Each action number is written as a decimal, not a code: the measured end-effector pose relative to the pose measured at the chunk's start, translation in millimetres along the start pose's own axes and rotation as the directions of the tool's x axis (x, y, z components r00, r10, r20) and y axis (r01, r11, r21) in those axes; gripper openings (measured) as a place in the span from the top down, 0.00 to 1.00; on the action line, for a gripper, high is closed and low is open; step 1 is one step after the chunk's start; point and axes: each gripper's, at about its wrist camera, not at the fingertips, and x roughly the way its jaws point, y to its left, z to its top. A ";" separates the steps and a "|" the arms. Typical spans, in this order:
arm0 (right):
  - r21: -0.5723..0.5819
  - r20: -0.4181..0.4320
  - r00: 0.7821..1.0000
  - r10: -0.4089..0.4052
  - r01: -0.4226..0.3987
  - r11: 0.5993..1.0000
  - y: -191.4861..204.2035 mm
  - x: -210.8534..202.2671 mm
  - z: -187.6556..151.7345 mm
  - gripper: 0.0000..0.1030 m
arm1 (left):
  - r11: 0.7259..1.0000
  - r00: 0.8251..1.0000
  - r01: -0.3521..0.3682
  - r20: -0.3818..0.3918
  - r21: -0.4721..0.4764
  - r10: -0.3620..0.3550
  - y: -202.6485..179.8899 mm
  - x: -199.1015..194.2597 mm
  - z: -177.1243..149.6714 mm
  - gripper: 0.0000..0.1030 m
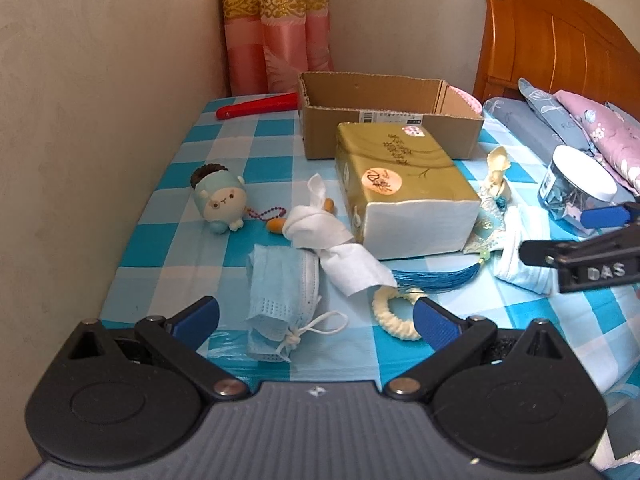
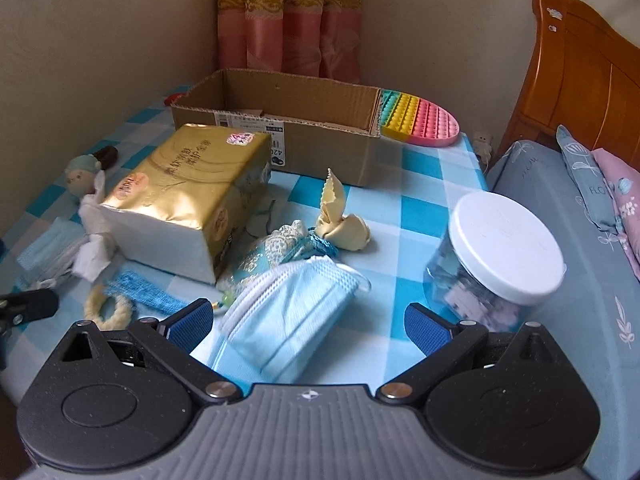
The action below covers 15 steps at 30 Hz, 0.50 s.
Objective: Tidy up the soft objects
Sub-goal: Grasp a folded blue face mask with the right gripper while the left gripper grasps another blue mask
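Tongs on both sides are spread wide and carry nothing: the left tongs hover over a bunched blue mask with knotted ear loops, the right tongs over a second, flatter mask near the table's front edge. Judging by that, the step in hand is the first pick-up, and nothing soft seems to have gone into the cardboard box at the back yet, though its floor is mostly hidden by its near wall. Next, each pair of tongs would need to drop, straddle its mask and close on the folded cloth rather than a loose loop. Other soft things wait: a plush keychain, white tissue, a tassel. The gold tissue pack hides what lies behind it; the jar's contents are too blurred to name
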 end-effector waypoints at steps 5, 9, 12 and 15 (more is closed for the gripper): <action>-0.001 -0.040 0.999 0.006 -0.006 1.000 3.0 24.4 3.6 0.00 | 1.000 1.000 0.007 -0.008 0.002 -0.007 2.2 5.0 0.3 0.01; -0.005 -0.063 0.998 -0.008 0.008 1.000 0.0 31.0 -3.5 0.00 | 1.000 1.000 0.019 -0.008 -0.009 -0.019 5.4 8.6 1.1 0.01; 0.005 -0.071 0.997 -0.017 0.018 1.000 -8.2 30.0 -9.9 0.00 | 0.998 0.999 0.051 -0.005 -0.036 -0.051 11.3 10.6 1.4 0.01; 0.007 -0.085 0.996 -0.037 0.038 0.999 -14.8 29.5 -16.8 0.00 | 1.000 1.000 0.019 -0.010 -0.024 -0.019 12.4 13.2 3.3 0.01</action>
